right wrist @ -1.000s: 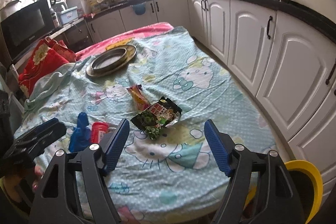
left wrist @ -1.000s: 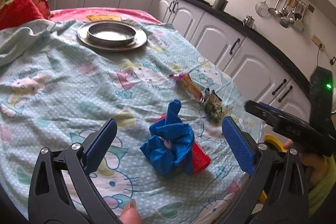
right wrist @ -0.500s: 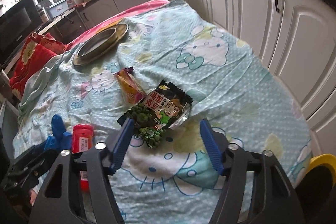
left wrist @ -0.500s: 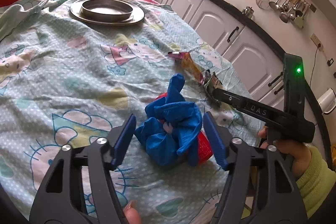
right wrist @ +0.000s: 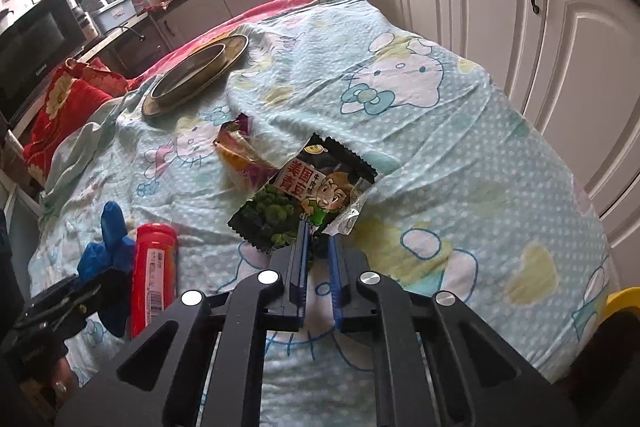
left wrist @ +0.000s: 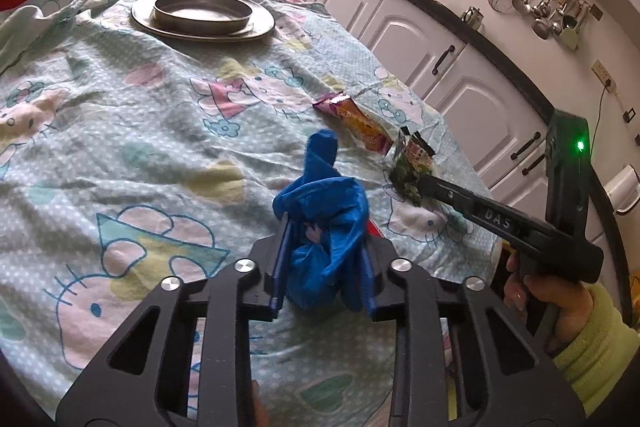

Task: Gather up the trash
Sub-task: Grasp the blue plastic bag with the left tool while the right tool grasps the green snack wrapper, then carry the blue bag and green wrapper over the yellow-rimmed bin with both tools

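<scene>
My left gripper [left wrist: 324,251] is shut on a crumpled blue glove [left wrist: 326,203] on the Hello Kitty cloth; the glove also shows in the right wrist view [right wrist: 110,239]. A red can [right wrist: 154,269] lies just right of the glove, mostly hidden in the left wrist view. My right gripper [right wrist: 318,247] is shut on the near edge of a black and green snack packet [right wrist: 304,195], seen too in the left wrist view [left wrist: 412,167]. An orange wrapper [left wrist: 360,125] lies on the cloth beyond the packet, also in the right wrist view [right wrist: 244,159].
A metal plate with a round tin [left wrist: 204,13] sits at the far end of the table. Red cushions [right wrist: 64,103] lie at the far left. White cabinets [right wrist: 500,7] run along the right side. A yellow bin rim [right wrist: 622,299] shows at the table's near right.
Both grippers moved forward and closed. The left one shut on the blue glove, the right one shut on the snack packet's edge.
</scene>
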